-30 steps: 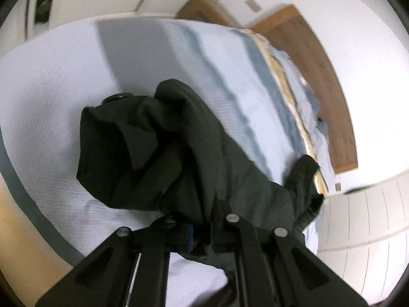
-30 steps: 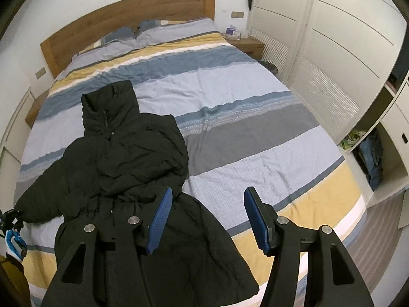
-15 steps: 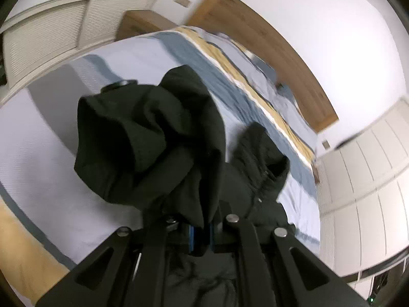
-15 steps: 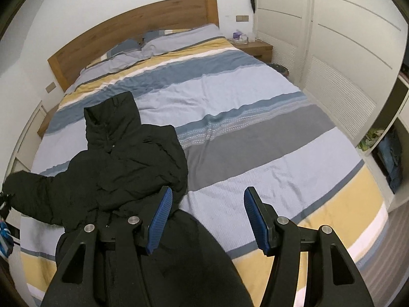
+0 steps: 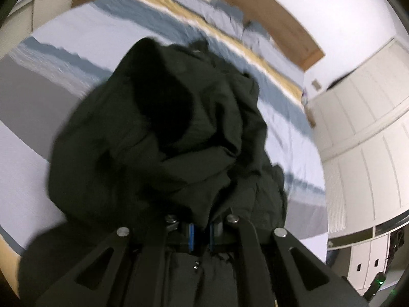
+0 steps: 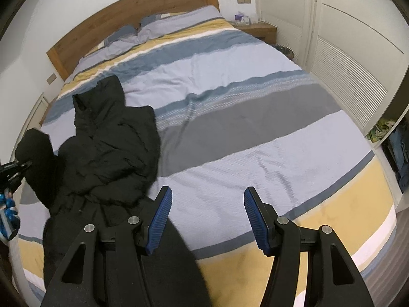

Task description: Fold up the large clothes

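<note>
A black hooded jacket (image 6: 110,148) lies on the left part of the striped bed (image 6: 255,128), hood towards the headboard. My left gripper (image 5: 200,230) is shut on one black sleeve (image 5: 166,140), which hangs bunched right in front of its camera. In the right wrist view that left gripper (image 6: 25,166) shows at the far left edge, holding the sleeve (image 6: 35,148) lifted off the cover. My right gripper (image 6: 205,217) stands open above the bed just right of the jacket's lower part, with nothing between its blue pads (image 6: 159,220).
A wooden headboard (image 6: 127,15) and pillows (image 6: 158,30) are at the far end. A nightstand (image 6: 258,29) and white wardrobe doors (image 6: 345,51) line the right side. An open shelf with clothes (image 6: 393,148) is at the right edge.
The left gripper has swung the held sleeve up and across, from lying out flat towards the jacket's body. The right gripper has come lower and closer to the bed, still open.
</note>
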`<state>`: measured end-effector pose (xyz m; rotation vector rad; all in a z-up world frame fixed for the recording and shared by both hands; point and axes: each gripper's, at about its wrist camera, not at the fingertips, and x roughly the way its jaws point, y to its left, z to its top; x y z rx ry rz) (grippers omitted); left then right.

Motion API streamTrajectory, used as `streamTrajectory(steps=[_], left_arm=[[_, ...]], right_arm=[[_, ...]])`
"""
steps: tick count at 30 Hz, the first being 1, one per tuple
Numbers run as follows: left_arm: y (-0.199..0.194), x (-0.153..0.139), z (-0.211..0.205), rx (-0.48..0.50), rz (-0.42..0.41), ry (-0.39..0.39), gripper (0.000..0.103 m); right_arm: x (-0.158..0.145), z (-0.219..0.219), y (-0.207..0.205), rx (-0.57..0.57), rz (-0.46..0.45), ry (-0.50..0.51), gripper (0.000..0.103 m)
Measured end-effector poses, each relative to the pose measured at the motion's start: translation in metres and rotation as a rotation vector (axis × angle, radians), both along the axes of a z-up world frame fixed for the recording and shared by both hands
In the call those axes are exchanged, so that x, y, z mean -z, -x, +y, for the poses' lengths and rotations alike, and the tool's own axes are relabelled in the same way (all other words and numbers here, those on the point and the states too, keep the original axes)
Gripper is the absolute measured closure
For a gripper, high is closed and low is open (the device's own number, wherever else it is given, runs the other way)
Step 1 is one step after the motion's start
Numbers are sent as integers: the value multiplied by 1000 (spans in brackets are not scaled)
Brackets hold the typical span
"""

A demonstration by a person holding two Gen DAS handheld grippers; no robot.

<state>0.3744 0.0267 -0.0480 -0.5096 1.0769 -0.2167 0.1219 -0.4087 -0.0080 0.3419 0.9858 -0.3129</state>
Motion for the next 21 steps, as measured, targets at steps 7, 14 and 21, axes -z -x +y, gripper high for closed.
streamTrajectory(steps=[7,14,21], left_arm=[[-7,50,-63,13,107,-68,96],[12,56,-85,47,164,-55,60],[43,33,-66,137,125,-56,56]], right_arm=[[24,-34,10,-18,40,-24,44],[48,-52,11,-26,65,-75,44],[70,-11,-25,-129,75,-114,44]])
